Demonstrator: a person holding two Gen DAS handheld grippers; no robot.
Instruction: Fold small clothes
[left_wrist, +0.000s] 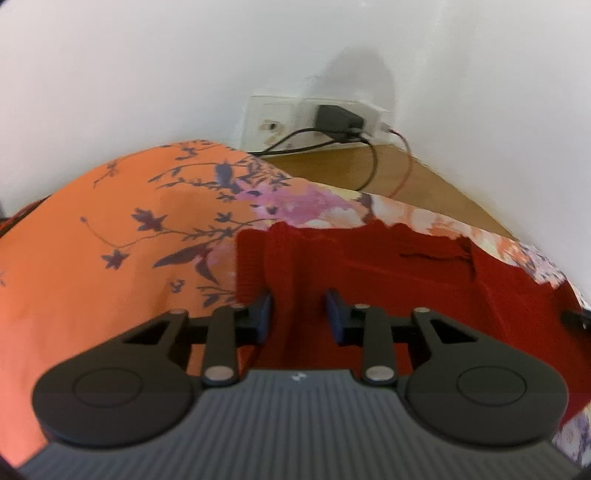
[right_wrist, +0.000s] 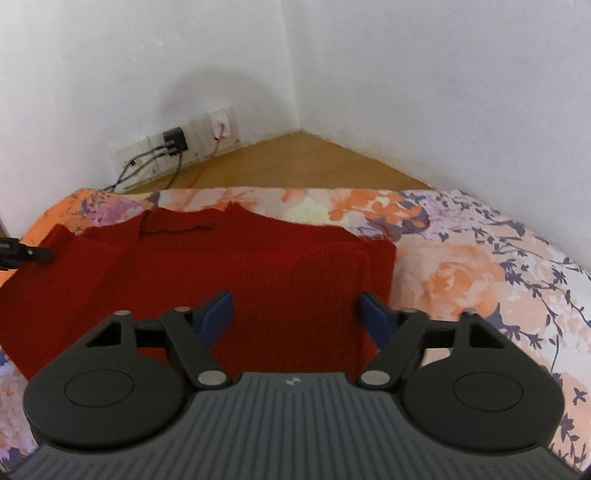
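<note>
A red knit garment (right_wrist: 258, 266) lies spread on a bed with an orange floral sheet (right_wrist: 461, 273). It also shows in the left wrist view (left_wrist: 388, 273), with a raised fold of red fabric (left_wrist: 280, 266) running between the fingers. My left gripper (left_wrist: 298, 314) is open, low over the garment's left part, its blue pads either side of that fold without closing on it. My right gripper (right_wrist: 297, 314) is wide open and empty above the garment's right half. The left gripper's tip (right_wrist: 26, 253) shows at the far left of the right wrist view.
The bed stands in a room corner with white walls. A wooden floor strip (right_wrist: 295, 162) lies beyond the bed. A wall socket with a black charger (left_wrist: 332, 118) and cables (left_wrist: 369, 166) sits behind the bed; it also shows in the right wrist view (right_wrist: 175, 140).
</note>
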